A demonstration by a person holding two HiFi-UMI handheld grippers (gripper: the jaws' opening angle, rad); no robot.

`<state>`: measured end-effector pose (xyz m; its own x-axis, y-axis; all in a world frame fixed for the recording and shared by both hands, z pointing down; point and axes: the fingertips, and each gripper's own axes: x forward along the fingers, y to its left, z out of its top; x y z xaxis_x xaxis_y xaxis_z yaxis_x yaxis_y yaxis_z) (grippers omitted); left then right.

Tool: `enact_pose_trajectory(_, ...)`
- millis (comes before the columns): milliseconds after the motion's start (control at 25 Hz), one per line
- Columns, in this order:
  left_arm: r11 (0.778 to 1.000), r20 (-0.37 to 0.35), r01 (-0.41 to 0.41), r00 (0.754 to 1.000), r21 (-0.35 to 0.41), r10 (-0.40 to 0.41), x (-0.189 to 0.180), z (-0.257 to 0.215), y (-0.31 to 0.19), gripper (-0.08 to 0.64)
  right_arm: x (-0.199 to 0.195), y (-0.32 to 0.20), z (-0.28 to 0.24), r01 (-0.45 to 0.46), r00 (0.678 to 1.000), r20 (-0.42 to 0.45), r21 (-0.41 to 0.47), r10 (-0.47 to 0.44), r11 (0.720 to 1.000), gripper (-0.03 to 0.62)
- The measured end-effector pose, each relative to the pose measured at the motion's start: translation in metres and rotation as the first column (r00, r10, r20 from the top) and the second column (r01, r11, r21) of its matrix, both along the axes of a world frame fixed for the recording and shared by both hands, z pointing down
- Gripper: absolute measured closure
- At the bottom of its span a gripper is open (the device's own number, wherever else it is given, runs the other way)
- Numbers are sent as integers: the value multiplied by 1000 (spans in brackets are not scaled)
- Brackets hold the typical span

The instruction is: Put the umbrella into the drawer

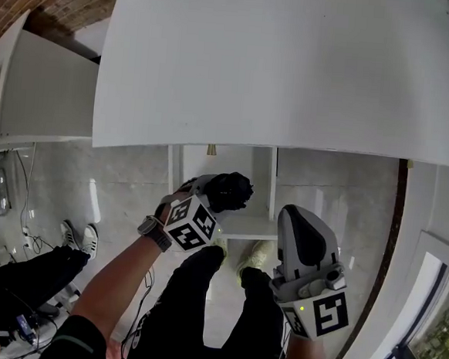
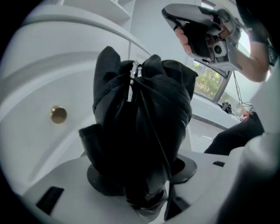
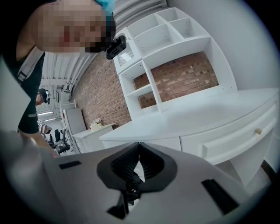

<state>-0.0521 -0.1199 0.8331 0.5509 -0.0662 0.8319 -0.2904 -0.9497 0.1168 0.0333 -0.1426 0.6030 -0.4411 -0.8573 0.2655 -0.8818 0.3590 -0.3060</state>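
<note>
Head view: white desktop (image 1: 295,64) over knobbed drawer (image 1: 241,159)

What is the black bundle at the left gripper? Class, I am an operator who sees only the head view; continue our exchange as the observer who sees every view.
Observer: The left gripper view shows the left gripper shut on a folded black umbrella, with its pale rib tips at the far end.
Operator: Is the drawer open?
Observer: No. The right gripper view shows the drawer closed under the desk top, its small knob facing out.
Operator: Does the right gripper carry anything?
Observer: No. Its own view shows the right gripper shut, with nothing between the jaws.
</note>
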Motion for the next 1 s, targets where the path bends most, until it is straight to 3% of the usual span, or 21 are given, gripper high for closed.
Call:
enact_pose_trajectory(400,998,56,-24,998,-58,28,9,62,8,321,14,-1,33,-32,999,19,-13,33,999,589)
enact_pose_trajectory(760,992,86,-15,996,-126,26,0,96,8,318,7,-12,68,-23,998,-50,35,25,999,589)
enact_pose_trajectory(1000,981,124,-14,992,-192,38,-1,122,12,317,-2,-16,120,-17,995,-95,-3,16,1000,589)
